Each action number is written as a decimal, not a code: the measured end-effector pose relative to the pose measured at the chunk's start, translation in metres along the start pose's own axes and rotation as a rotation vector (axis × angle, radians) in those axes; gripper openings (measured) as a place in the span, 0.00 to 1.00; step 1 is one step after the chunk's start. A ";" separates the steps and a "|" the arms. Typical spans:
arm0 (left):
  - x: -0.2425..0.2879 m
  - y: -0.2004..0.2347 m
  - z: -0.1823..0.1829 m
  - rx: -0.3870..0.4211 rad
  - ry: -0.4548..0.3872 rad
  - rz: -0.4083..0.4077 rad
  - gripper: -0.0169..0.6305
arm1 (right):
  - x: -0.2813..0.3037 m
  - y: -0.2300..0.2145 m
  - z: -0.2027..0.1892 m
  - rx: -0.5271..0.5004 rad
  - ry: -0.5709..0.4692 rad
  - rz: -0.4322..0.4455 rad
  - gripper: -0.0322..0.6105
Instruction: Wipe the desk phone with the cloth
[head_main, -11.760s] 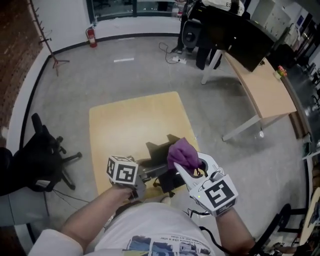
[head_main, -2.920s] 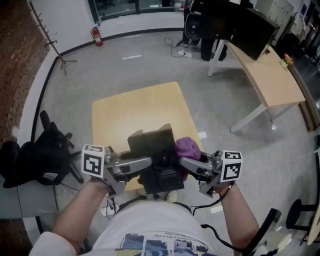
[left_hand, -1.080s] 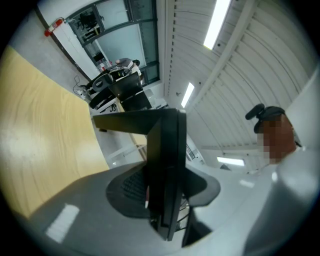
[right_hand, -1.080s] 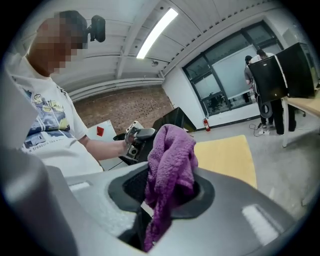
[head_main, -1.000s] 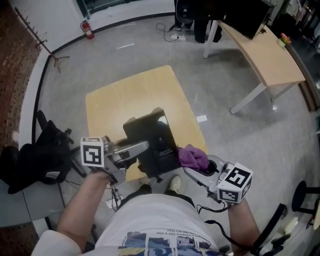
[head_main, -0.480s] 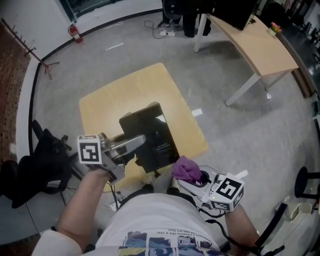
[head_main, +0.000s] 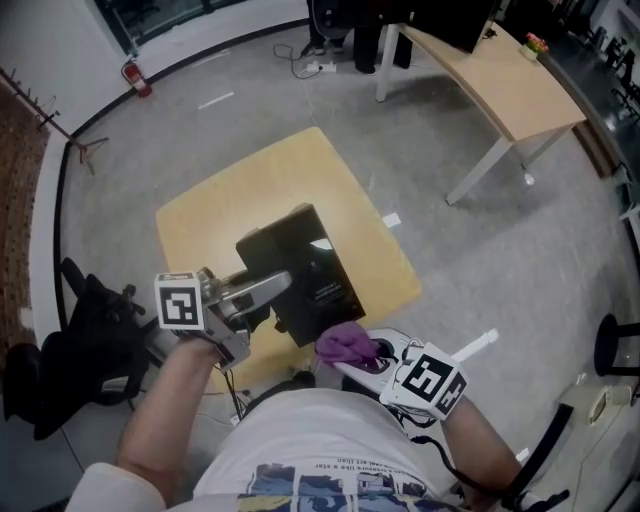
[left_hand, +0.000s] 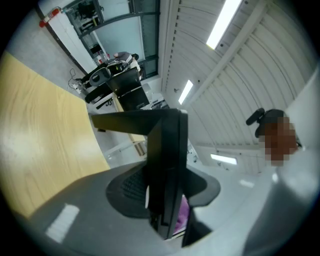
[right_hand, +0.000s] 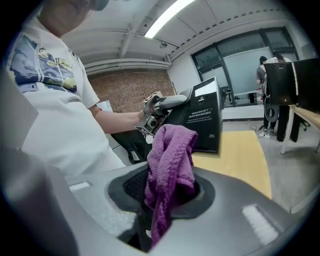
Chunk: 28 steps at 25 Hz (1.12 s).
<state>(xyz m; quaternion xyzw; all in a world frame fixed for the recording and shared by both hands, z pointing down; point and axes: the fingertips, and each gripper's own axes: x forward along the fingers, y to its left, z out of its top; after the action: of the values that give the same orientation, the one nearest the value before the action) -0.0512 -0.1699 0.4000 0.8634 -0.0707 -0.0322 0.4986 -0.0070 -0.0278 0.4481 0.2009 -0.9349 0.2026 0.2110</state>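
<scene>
Evidently mid-wipe. Grips the desk phone (head_main: 303, 268) edge-on in the left gripper (head_main: 262, 292), jaws half-closed on its body, tipped up above the wooden table (head_main: 232, 205). Pinches the purple cloth (head_main: 343, 343) bunched in the right gripper (head_main: 362, 358) — just beside the phone's near corner, contact unclear. Cannot judge which faces are clean; likely more wiping left.

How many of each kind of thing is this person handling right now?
tongs: 2, left tongs and right tongs
phone: 1
cloth: 1
total: 4
</scene>
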 end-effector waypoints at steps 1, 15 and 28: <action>-0.002 0.002 -0.001 -0.002 0.010 -0.006 0.31 | -0.001 -0.003 -0.003 0.010 0.003 -0.014 0.21; -0.008 0.054 -0.010 -0.007 0.150 -0.020 0.31 | -0.059 -0.073 -0.031 0.178 0.006 -0.452 0.21; 0.023 0.158 -0.032 -0.101 0.233 -0.034 0.31 | -0.068 -0.065 -0.026 0.262 0.004 -0.573 0.21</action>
<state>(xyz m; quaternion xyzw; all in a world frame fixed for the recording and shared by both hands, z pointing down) -0.0383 -0.2238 0.5532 0.8362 0.0042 0.0563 0.5455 0.0871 -0.0504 0.4565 0.4813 -0.8057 0.2540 0.2339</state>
